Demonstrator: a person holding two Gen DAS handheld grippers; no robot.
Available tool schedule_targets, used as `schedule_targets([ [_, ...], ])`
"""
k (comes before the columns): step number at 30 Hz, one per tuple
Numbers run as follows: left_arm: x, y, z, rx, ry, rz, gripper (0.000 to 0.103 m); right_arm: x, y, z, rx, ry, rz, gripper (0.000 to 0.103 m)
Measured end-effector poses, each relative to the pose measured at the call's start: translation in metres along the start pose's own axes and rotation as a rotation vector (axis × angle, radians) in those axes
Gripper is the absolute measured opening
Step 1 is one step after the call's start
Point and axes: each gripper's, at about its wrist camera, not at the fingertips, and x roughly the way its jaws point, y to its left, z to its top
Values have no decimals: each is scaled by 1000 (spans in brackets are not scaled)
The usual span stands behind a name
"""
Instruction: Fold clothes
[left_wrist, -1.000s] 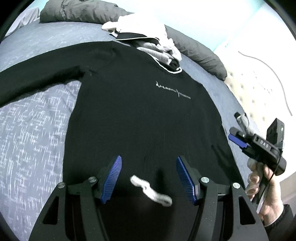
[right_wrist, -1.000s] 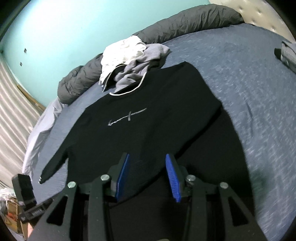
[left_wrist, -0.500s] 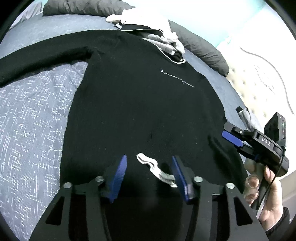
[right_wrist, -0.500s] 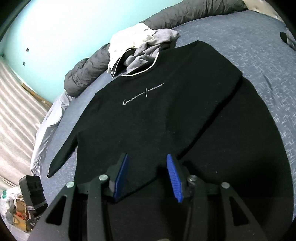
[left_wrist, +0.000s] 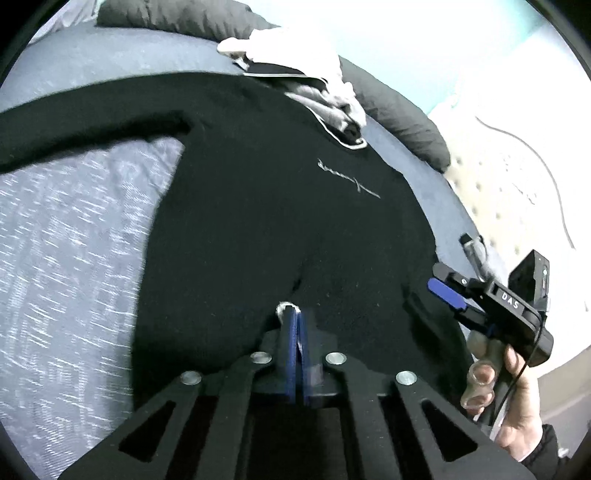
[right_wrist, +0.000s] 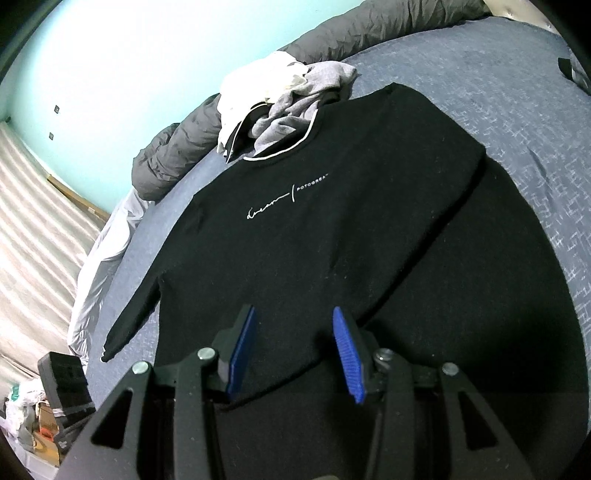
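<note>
A black sweater (left_wrist: 266, 206) with a thin white chest script lies flat, front up, on the blue-grey bed. Its left sleeve (left_wrist: 85, 129) stretches out to the left. My left gripper (left_wrist: 294, 317) is shut on the sweater's bottom hem, pinching the small white label (left_wrist: 286, 305) and the fabric there. In the right wrist view the same sweater (right_wrist: 332, 236) fills the middle, with its right sleeve folded down along the body. My right gripper (right_wrist: 295, 332) is open just above the hem, with nothing between its blue pads. A hand holds that gripper (left_wrist: 448, 295) at the left wrist view's right edge.
A heap of white and grey clothes (right_wrist: 280, 99) lies at the sweater's collar, with a dark grey duvet (right_wrist: 177, 151) behind it. The blue-grey bedsheet (left_wrist: 62, 251) spreads to the left. A tufted headboard (left_wrist: 517, 192) stands at right. Boxes and clutter (right_wrist: 40, 417) sit beside the bed.
My left gripper has closed from wide open onto the hem and white label. The right gripper stays open and has come closer to the sweater.
</note>
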Motion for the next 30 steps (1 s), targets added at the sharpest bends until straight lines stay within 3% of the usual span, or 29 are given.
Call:
schedule_targets([
  [8, 12, 10, -5, -15, 46, 55, 3, 4, 2, -1, -4, 14, -7, 44],
  [9, 11, 10, -4, -10, 48, 64, 5, 4, 4, -1, -7, 14, -7, 44],
  [13, 9, 15, -4, -15, 52, 87, 35, 11, 12, -5, -26, 34, 4, 44],
  [23, -15, 31, -2, -10, 26, 144, 48, 29, 33, -13, -72, 82, 31, 44],
  [27, -22, 39, 2, -37, 20, 149, 49, 31, 34, -11, -75, 79, 30, 50],
  [30, -34, 46, 7, -44, 9, 186, 60, 31, 34, -9, -74, 72, 27, 51],
])
